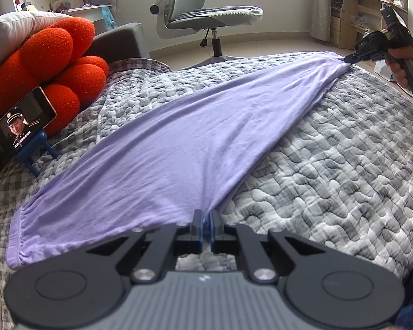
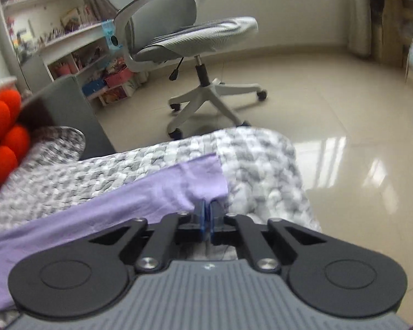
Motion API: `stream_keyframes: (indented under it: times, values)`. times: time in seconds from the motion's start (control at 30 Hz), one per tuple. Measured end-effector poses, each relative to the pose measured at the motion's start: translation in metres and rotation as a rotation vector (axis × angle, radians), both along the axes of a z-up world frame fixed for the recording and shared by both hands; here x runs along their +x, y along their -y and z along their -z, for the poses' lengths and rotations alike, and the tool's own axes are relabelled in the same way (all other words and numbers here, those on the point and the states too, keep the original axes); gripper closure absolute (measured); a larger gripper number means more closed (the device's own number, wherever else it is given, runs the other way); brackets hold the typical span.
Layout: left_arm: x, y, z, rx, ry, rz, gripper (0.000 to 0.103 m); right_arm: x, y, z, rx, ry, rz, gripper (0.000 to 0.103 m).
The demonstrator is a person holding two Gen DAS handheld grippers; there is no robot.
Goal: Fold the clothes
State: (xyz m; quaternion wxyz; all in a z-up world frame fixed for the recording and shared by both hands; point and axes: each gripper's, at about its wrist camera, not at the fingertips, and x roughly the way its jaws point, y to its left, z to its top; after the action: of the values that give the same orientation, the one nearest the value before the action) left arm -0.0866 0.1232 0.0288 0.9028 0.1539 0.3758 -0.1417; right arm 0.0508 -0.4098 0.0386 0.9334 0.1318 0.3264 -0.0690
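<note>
A lilac garment [image 1: 195,137] lies stretched across a grey checked quilt [image 1: 344,165] on the bed. My left gripper [image 1: 205,216] is shut on its near edge, the cloth pinched between the blue pads. At the far right, the right gripper [image 1: 350,58], held by a hand [image 1: 397,66], is shut on the garment's far corner and pulls it taut. In the right wrist view the right gripper [image 2: 207,206] clamps the lilac garment [image 2: 162,192] near the quilt's [image 2: 256,159] edge. The garment's left hem rests flat on the quilt.
An orange knotted cushion [image 1: 55,63] and a phone on a blue stand [image 1: 19,126] sit at the left of the bed. A grey office chair [image 2: 184,41] stands on the tiled floor [image 2: 344,126] beyond the bed. Shelves [image 2: 55,27] line the far wall.
</note>
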Motion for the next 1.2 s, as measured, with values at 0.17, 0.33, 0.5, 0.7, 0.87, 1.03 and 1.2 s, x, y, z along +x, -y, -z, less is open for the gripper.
stream_keyframes:
  times: [0.17, 0.33, 0.5, 0.7, 0.87, 1.03, 1.2]
  values:
    - [0.000, 0.003, 0.001, 0.012, 0.000, 0.007, 0.099, 0.010, -0.016, -0.016, -0.144, 0.025, -0.053, 0.102]
    - [0.000, 0.002, 0.000, 0.019, -0.013, 0.032, 0.099, 0.014, -0.001, -0.013, -0.065, 0.019, -0.034, 0.089]
    - [-0.004, -0.005, -0.009, -0.017, -0.017, 0.075, 0.098, -0.008, 0.032, 0.011, 0.122, 0.017, 0.027, 0.059]
    - [-0.008, -0.010, -0.022, -0.059, -0.017, 0.103, 0.098, -0.019, 0.035, 0.014, 0.226, 0.083, 0.017, 0.053]
    - [-0.009, -0.014, -0.033, -0.082, -0.015, 0.116, 0.098, 0.000, 0.009, 0.006, 0.062, 0.037, -0.026, 0.095]
    - [0.002, -0.004, -0.033, -0.078, 0.004, 0.110, 0.096, 0.010, 0.001, 0.002, -0.037, 0.046, -0.014, 0.098]
    - [0.028, 0.028, -0.030, -0.101, -0.005, 0.179, 0.094, 0.024, -0.007, -0.007, -0.122, 0.026, -0.057, 0.098]
